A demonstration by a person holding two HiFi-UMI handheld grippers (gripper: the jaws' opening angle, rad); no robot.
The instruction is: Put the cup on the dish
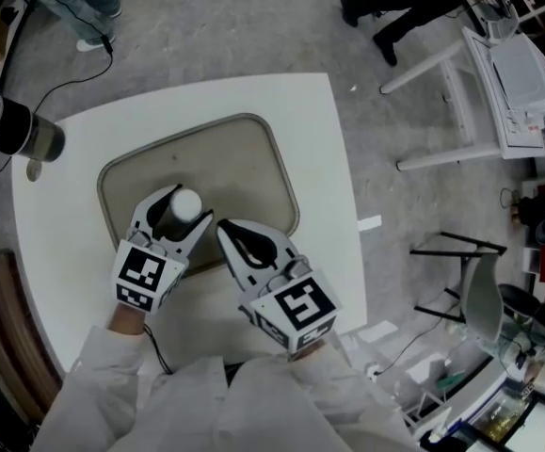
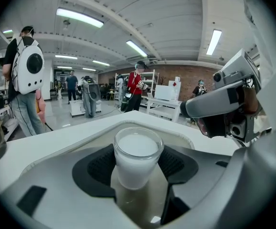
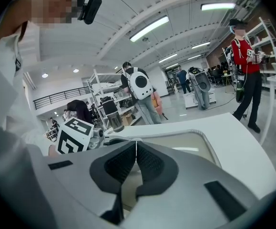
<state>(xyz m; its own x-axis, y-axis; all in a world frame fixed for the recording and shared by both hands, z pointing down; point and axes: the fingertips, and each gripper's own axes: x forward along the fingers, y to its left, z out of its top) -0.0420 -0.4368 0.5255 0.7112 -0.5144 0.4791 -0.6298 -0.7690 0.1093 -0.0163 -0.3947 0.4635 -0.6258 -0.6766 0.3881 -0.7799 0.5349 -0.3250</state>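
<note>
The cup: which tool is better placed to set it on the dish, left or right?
Left. The left tool already grips the cup over the dish; the right tool is shut and empty.

Head view looks steeply down from above the fingers [image 1: 197, 236]; each gripper view sits close behind its own fingers, facing level across the dish [image 1: 253, 158], shared by all three.
</note>
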